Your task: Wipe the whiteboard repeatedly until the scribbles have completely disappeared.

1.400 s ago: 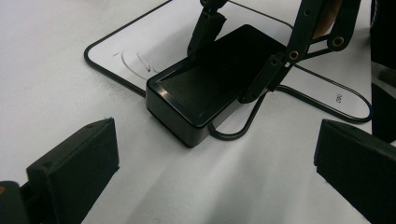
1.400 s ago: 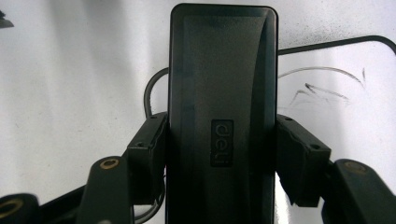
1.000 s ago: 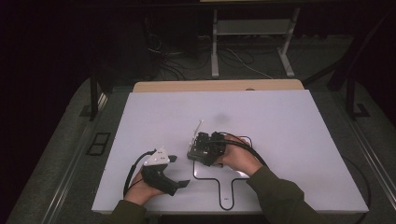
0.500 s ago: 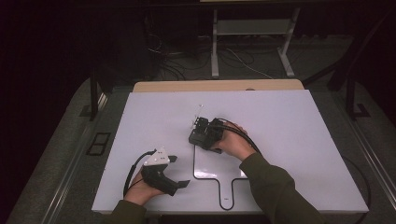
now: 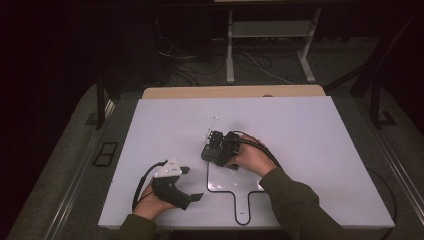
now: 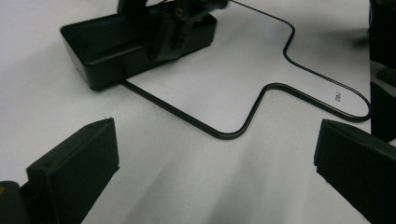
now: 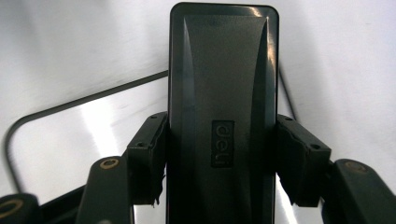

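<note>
The black box [image 7: 223,116], a long flat case with a small embossed label on its top, sits clamped across its width in the right hand-held gripper [image 7: 223,158], both pads pressed against its long sides. From above, that right hand-held gripper [image 5: 218,148] holds the box at the upper left corner of a white board with a thin dark outline and a handle [image 5: 240,187], which lies flat on the white surface [image 5: 310,130]. In the left gripper view the box [image 6: 135,44] appears to rest with its base partly over the board's outlined edge [image 6: 233,133]. The left hand-held gripper [image 5: 187,182] lies idle near the front edge, its jaws spread wide with nothing between them. I judge the step in hand to be setting the box down on or beside the board. The next move seems to call for settling the box flat, then easing the jaws apart without dragging it, and lifting the gripper clear.
</note>
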Demonstrator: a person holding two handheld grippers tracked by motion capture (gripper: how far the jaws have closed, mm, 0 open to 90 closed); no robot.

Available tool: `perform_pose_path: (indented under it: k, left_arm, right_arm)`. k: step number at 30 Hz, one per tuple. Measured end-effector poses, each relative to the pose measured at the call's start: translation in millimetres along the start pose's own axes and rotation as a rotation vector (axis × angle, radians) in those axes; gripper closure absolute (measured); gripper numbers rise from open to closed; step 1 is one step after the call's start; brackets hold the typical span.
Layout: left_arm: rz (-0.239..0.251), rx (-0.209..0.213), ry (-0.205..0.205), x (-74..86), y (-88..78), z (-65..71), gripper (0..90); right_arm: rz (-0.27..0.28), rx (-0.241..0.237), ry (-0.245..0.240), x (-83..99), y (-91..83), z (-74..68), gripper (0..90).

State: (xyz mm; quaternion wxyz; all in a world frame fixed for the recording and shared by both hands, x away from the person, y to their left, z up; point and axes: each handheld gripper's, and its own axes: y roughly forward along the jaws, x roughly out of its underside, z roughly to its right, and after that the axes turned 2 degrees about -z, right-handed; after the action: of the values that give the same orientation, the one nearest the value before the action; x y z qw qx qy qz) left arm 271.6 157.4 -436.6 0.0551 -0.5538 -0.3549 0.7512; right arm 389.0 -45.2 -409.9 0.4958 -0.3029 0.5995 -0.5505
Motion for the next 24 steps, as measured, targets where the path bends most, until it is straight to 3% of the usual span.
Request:
perform_pose_path:
  k: [12, 17, 24]
  left_arm:
    - [-0.001, 0.001, -0.004, 0.0, 0.5, 0.6, 0.0]
    - [-0.001, 0.000, -0.004, -0.1, 0.4, 0.8, 0.0]
    - [-0.001, 0.000, 0.000, 0.2, 0.1, -0.2, 0.0]
  right_arm:
    - [-0.001, -0.039, -0.096, 6.5, -6.6, -37.4, 39.1]
    - [0.000, -0.038, -0.087, 3.7, -5.3, -33.4, 39.1]
    - [0.000, 0.000, -0.047, -6.5, -0.2, -16.2, 39.1]
